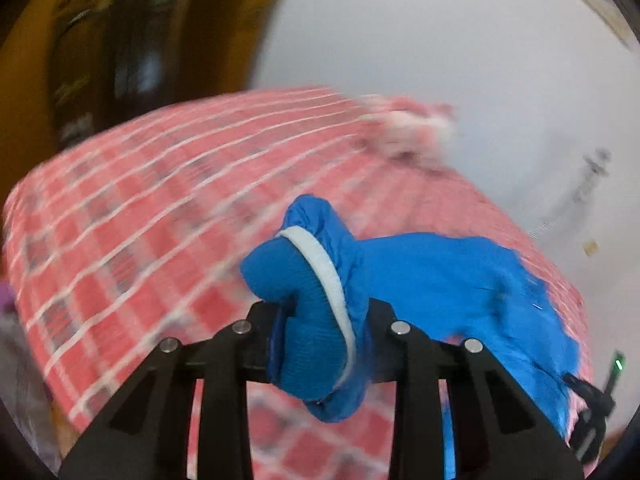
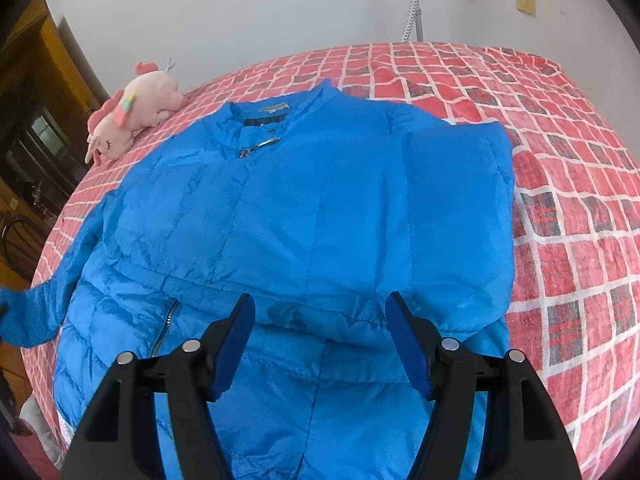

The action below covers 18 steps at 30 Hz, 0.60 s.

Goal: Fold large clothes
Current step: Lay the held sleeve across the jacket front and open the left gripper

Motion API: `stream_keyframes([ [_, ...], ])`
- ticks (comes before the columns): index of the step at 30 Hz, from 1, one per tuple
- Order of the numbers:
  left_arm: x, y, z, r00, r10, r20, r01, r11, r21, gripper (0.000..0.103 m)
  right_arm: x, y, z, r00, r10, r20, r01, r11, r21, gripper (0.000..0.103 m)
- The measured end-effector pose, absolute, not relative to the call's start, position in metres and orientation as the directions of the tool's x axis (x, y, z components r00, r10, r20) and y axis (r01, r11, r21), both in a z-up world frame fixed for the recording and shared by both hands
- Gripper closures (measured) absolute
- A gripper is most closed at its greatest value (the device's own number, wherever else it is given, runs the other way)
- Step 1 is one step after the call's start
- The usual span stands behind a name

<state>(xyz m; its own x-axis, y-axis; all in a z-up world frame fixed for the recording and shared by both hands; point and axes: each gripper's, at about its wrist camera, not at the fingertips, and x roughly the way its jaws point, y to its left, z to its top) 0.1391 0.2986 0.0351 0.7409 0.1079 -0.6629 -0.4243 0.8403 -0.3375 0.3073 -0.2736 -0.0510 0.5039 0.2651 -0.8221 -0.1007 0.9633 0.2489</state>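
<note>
A bright blue padded jacket [image 2: 304, 208] lies face up on the bed, collar at the far side, its right sleeve folded across the chest. My right gripper [image 2: 320, 320] is open and empty, hovering over the jacket's lower middle. My left gripper [image 1: 320, 320] is shut on the jacket's left sleeve cuff [image 1: 308, 300], blue knit with a white band, held above the bed. The sleeve [image 1: 460, 288] trails to the right, and in the right wrist view [image 2: 48, 284] it stretches off the left edge. The left wrist view is blurred.
The bed has a red and white checked cover [image 2: 560, 200]. A pink plush toy [image 2: 132, 116] lies near the jacket's collar at the far left. A white wall [image 2: 280, 8] stands behind the bed, and a dark wooden cabinet [image 2: 28, 128] is at the left.
</note>
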Motion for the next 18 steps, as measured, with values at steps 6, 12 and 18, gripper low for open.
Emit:
stream_keyframes([
  [6, 0.213, 0.192, 0.067, 0.766, -0.071, -0.639, -0.162, 0.94, -0.299, 0.075, 0.305, -0.275, -0.049, 0.509, 0.267, -0.818, -0.103, 0.963, 0.25, 0.035],
  [12, 0.271, 0.099, 0.062, 0.731, -0.214, -0.648, 0.022, 0.956, -0.291, 0.075, 0.305, -0.277, -0.05, 0.506, 0.273, -0.818, -0.106, 0.961, 0.256, 0.035],
  [18, 0.328, 0.034, 0.02, 0.639, -0.275, -0.719, 0.097, 0.955, -0.279, 0.074, 0.307, -0.277, -0.053, 0.501, 0.273, -0.822, -0.108, 0.961, 0.253, 0.035],
])
